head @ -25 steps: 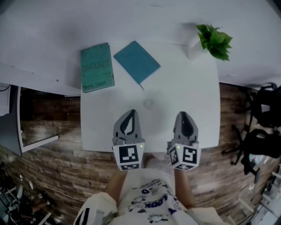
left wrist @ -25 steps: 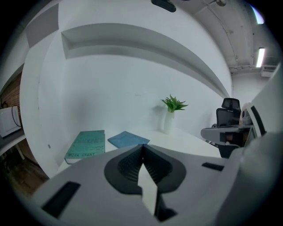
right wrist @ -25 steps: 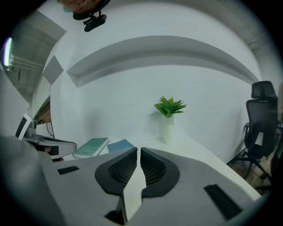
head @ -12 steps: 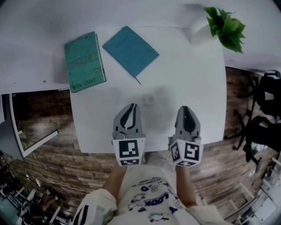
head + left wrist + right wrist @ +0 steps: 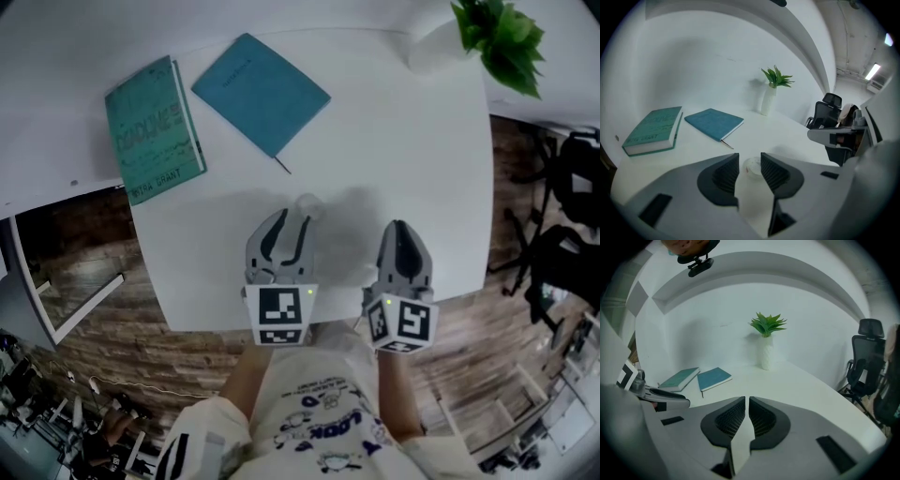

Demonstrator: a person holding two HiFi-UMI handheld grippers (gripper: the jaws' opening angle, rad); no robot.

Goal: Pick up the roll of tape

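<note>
My left hand-held gripper (image 5: 292, 217) hangs over the near part of the white tabletop (image 5: 403, 141). Its jaws are opening, about halfway apart. The roll of tape (image 5: 752, 167) lies flat on the tabletop just past the tips, in line with the gap, and neither pad presses on it. My right hand-held gripper (image 5: 747, 400) is beside the left one. Its jaws are drawn in to a thin slit with nothing between them. Ahead and to the left of my left hand-held gripper lies a blue notebook (image 5: 260, 92), and a green book (image 5: 155, 131) lies further left. A plant in a white vase (image 5: 768, 99) stands far ahead to the right.
</note>
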